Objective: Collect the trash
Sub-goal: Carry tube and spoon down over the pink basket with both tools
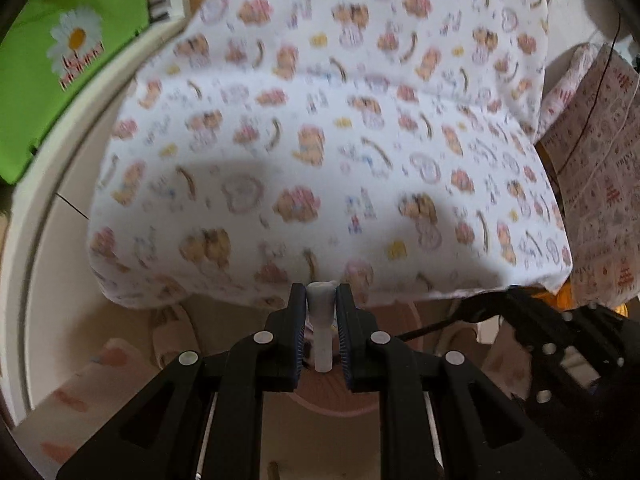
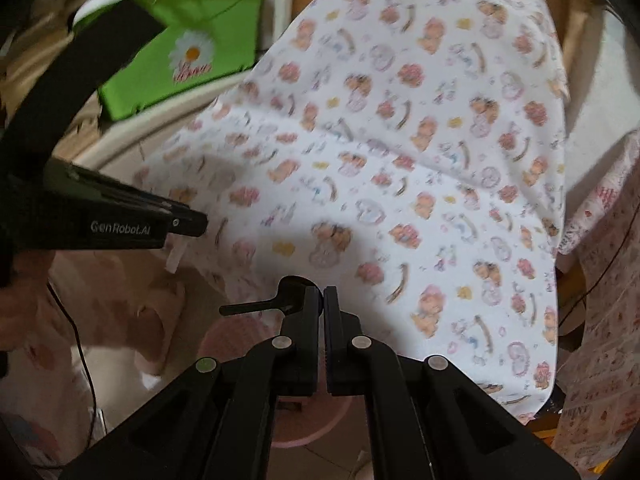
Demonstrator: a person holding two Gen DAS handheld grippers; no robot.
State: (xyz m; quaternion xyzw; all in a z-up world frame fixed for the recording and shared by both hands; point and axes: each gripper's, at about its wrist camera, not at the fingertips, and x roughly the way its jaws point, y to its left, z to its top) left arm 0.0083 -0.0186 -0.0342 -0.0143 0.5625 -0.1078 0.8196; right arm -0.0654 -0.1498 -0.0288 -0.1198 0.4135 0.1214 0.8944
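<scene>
My left gripper is shut on a small white plastic tube-like piece of trash, held upright between its jaws just in front of a table draped in a cartoon-print cloth. My right gripper is shut on a small black plastic spoon-like piece that sticks out to the left. The left gripper also shows in the right wrist view, at the left, with the white piece hanging below its tip. A pink round bin sits on the floor below both grippers.
A green box with a daisy print stands at the upper left by a white curved frame. A second patterned cloth hangs at the right. Slippers lie on the floor by the bin.
</scene>
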